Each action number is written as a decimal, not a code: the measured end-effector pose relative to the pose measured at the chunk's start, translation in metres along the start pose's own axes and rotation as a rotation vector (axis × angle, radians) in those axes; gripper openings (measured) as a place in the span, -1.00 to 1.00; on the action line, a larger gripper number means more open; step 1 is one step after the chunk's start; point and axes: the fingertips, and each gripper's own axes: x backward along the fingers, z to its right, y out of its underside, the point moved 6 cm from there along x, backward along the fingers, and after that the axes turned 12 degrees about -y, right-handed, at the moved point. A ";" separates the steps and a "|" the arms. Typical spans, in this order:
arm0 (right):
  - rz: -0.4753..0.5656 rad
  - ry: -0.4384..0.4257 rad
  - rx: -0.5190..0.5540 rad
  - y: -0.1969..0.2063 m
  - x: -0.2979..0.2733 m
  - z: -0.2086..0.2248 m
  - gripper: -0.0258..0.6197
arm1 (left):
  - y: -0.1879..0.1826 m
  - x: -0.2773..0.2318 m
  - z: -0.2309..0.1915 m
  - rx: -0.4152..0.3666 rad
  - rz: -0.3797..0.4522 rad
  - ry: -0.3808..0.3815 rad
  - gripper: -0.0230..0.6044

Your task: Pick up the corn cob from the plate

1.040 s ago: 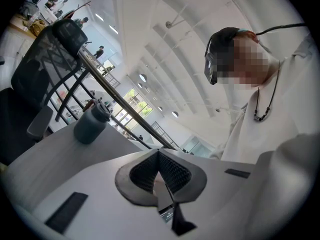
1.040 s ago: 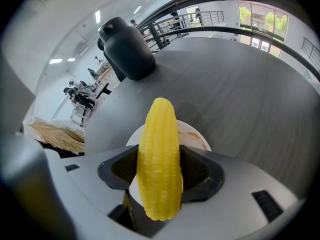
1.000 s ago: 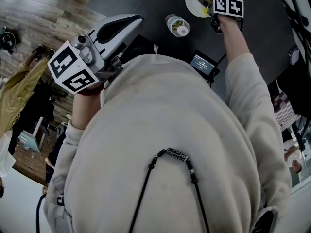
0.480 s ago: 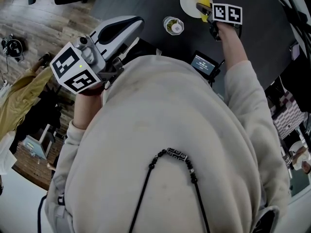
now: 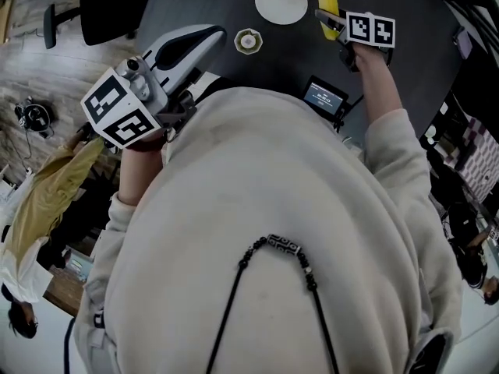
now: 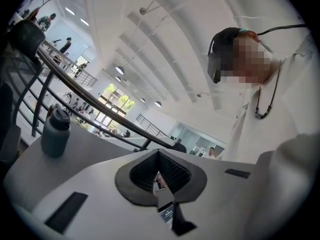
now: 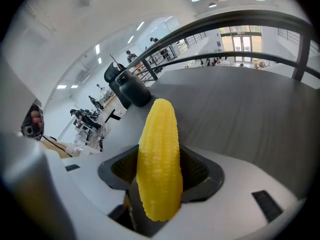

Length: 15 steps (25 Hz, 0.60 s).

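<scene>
A yellow corn cob [image 7: 159, 159] stands clamped between the jaws of my right gripper [image 7: 160, 176], which is shut on it. In the head view the corn cob [image 5: 329, 2] sits in the right gripper [image 5: 334, 18] at the top right, lifted away to the right of the white plate [image 5: 281, 1], which lies bare on the dark table. My left gripper [image 5: 187, 47] is held up near the person's chest at the left, tilted upward; in its own view the left gripper [image 6: 159, 173] has its jaws closed together with nothing between them.
A clear bottle [image 5: 248, 41] stands on the dark table [image 5: 405, 76] just left of the plate. A small black device with a lit screen [image 5: 325, 97] lies by the table's near edge. A dark flask [image 7: 127, 86] stands farther off. An office chair [image 5: 117, 6] is at the left.
The right gripper has lifted the corn cob off the plate and carried it to the right; the plate now lies bare. The left gripper has stayed near the chest.
</scene>
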 end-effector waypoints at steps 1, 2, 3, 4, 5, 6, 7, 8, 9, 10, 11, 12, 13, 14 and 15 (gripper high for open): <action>-0.067 -0.012 0.032 0.002 -0.006 0.000 -0.15 | 0.017 0.007 -0.003 0.050 0.036 -0.042 -0.93; -0.148 -0.025 0.071 0.003 -0.012 0.001 -0.15 | 0.036 0.014 -0.005 0.110 0.078 -0.093 -0.93; -0.214 -0.037 0.104 0.003 -0.017 0.000 -0.15 | 0.051 0.020 -0.007 0.161 0.113 -0.135 -0.93; -0.248 -0.047 0.122 0.003 -0.022 -0.003 -0.15 | 0.061 0.024 -0.012 0.191 0.132 -0.155 -0.93; -0.250 -0.054 0.128 0.003 -0.024 -0.008 -0.15 | 0.065 0.027 -0.018 0.199 0.135 -0.156 -0.93; -0.233 -0.060 0.129 0.001 -0.022 -0.014 -0.15 | 0.065 0.028 -0.023 0.193 0.130 -0.144 -0.93; -0.206 -0.065 0.133 -0.001 -0.017 -0.024 -0.15 | 0.062 0.029 -0.024 0.179 0.124 -0.128 -0.93; -0.175 -0.073 0.143 -0.006 -0.009 -0.036 -0.15 | 0.058 0.030 -0.023 0.162 0.120 -0.110 -0.93; -0.144 -0.085 0.159 -0.010 0.001 -0.050 -0.15 | 0.054 0.031 -0.019 0.145 0.117 -0.093 -0.93; -0.115 -0.098 0.180 -0.015 0.011 -0.066 -0.15 | 0.050 0.032 -0.014 0.129 0.115 -0.077 -0.93; -0.089 -0.112 0.202 -0.020 0.021 -0.081 -0.15 | 0.047 0.033 -0.011 0.117 0.111 -0.063 -0.93; -0.066 -0.125 0.223 -0.025 0.030 -0.096 -0.15 | 0.044 0.032 -0.010 0.107 0.106 -0.049 -0.93; -0.044 -0.139 0.239 -0.031 0.037 -0.109 -0.15 | 0.041 0.031 -0.011 0.100 0.099 -0.037 -0.93; -0.022 -0.154 0.248 -0.037 0.043 -0.121 -0.15 | 0.038 0.027 -0.014 0.094 0.092 -0.027 -0.93; 0.001 -0.172 0.253 -0.042 0.049 -0.130 -0.15 | 0.035 0.023 -0.017 0.089 0.086 -0.017 -0.93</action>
